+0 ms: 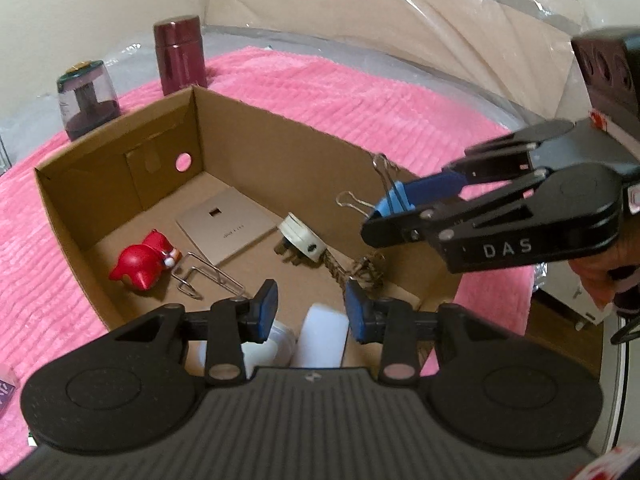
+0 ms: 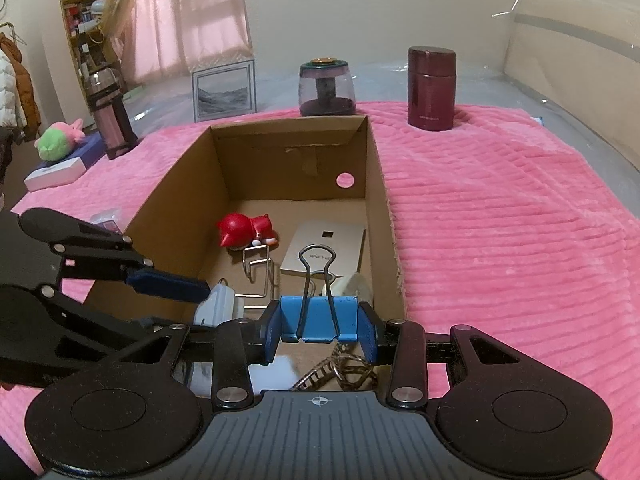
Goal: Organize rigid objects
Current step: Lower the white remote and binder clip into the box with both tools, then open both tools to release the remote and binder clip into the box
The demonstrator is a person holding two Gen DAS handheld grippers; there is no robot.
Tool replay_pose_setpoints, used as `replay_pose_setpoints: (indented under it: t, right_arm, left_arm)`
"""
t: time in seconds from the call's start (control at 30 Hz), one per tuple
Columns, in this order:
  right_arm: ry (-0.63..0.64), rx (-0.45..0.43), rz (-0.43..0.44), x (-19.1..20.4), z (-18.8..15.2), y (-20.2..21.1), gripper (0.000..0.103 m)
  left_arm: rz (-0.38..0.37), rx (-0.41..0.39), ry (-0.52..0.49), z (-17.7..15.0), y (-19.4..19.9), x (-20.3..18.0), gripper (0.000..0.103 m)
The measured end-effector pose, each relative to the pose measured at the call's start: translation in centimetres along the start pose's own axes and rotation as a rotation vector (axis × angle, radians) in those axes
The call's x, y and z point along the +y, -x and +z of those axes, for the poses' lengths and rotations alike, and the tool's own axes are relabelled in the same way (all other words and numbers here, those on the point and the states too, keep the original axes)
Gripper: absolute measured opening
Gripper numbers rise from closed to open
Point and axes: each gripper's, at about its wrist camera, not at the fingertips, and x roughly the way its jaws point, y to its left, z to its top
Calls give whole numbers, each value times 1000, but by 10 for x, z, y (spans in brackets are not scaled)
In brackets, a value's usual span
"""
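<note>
Two grippers hung over the cardboard box (image 2: 380, 184). The right gripper (image 2: 320, 330) pinched a blue binder clip (image 2: 318, 318) above the box's near end. The left gripper (image 1: 310, 308) held nothing, its jaws at their narrowest with a gap between, above a white block (image 1: 322, 338) inside the box.

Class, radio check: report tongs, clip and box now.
Right tongs shut on blue binder clip, above cardboard box. Left tongs shut, empty. Nothing blocking.
</note>
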Motion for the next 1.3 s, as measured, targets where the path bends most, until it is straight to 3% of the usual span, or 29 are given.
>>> replay_pose_setpoints:
  t: [0.3, 0.67, 0.97, 1.3]
  right_arm:
    - [8, 16, 15, 7, 0, -3, 36]
    - [3, 41, 4, 12, -1, -10, 36]
    - [-35, -13, -16, 11, 0, 3, 37]
    - [-12, -73, -30, 48, -7, 36, 37]
  left_arm:
    - [43, -47, 36, 0, 23, 13, 32]
    - [41, -61, 46, -5, 32, 15, 32]
    - [57, -87, 60, -7, 45, 15, 32]
    - [81, -154, 111, -17, 88, 8, 32]
